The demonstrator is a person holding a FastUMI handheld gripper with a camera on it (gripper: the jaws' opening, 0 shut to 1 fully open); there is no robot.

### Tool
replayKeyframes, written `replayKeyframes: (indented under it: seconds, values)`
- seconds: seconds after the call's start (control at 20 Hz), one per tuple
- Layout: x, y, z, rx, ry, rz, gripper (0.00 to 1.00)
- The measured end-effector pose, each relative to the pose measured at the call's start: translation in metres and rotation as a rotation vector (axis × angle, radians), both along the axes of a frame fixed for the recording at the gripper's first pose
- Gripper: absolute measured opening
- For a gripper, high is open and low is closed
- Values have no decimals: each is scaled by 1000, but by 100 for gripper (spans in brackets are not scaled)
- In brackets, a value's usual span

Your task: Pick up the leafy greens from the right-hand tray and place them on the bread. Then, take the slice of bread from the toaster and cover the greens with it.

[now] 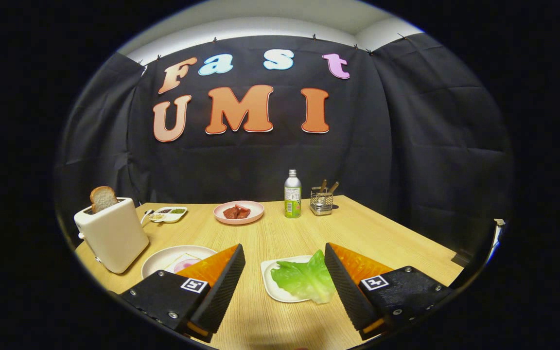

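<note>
Hand-held gripper point(285, 279) fingers spread, empty | leafy greens point(304, 279) between | wooden table point(358, 228)

Claw point(285, 272) spread wide above desk point(382, 233). Greens point(302, 279) on white tray point(269, 279) between fingers, nearer right finger point(343, 287). Toaster point(112, 233) with bread slice point(103, 198) beyond left finger. Plate point(163, 260) beside toaster.

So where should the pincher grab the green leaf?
Probably at the leaf's raised, crinkled middle, coming down from above. It lies nearly flat on the small white tray, so only that hump gives the pads something to pinch. The gripper is open, and the leaf lies between its fingers.
</note>
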State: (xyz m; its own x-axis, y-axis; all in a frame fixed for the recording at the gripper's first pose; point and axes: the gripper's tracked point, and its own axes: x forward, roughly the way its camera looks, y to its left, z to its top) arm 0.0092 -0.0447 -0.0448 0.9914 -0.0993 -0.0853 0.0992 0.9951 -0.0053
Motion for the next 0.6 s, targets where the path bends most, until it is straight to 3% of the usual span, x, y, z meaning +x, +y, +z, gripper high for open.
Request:
replayKeyframes:
  seconds: [0.6]
  values:
    - [15, 9, -26, 5, 73, 21, 99]
